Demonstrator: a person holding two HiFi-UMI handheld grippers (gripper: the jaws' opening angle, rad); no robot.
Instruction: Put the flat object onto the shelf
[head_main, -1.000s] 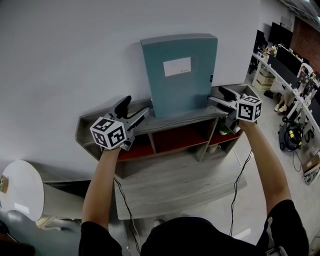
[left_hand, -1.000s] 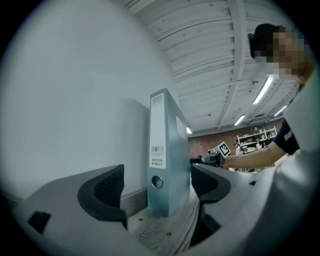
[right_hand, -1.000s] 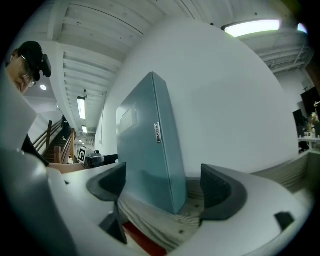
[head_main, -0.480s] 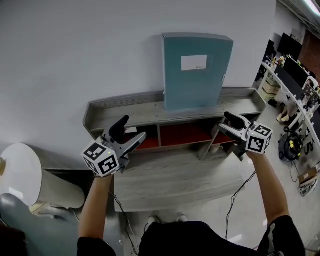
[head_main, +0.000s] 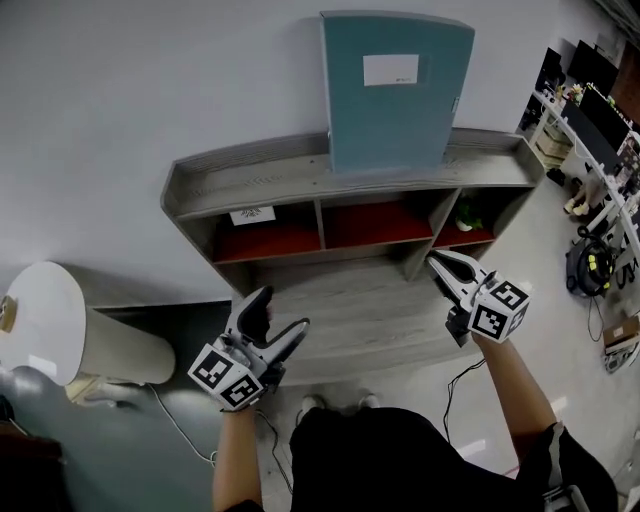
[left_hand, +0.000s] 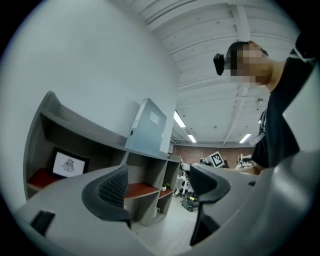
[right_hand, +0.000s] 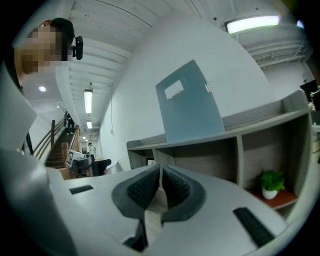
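Observation:
A flat teal folder (head_main: 395, 88) with a white label stands upright on top of the grey shelf unit (head_main: 250, 165), leaning on the white wall. It also shows in the left gripper view as the folder (left_hand: 148, 127) and in the right gripper view as the folder (right_hand: 190, 103). My left gripper (head_main: 276, 315) is open and empty, low at the desk's front edge. My right gripper (head_main: 436, 263) has just been closing; its jaws stand together with nothing between them, over the desk's right side. Both grippers are well away from the folder.
The shelf has red-floored cubbies (head_main: 365, 222), a framed card (head_main: 252, 214) in the left one and a small potted plant (head_main: 468, 215) in the right. A grey desk (head_main: 350, 310) lies below. A round white table (head_main: 40, 350) stands left; office desks (head_main: 590, 130) at right.
Both grippers have pulled back and down from the top shelf beside the folder to the desk's front. The right jaws have closed. The folder stays standing on the shelf.

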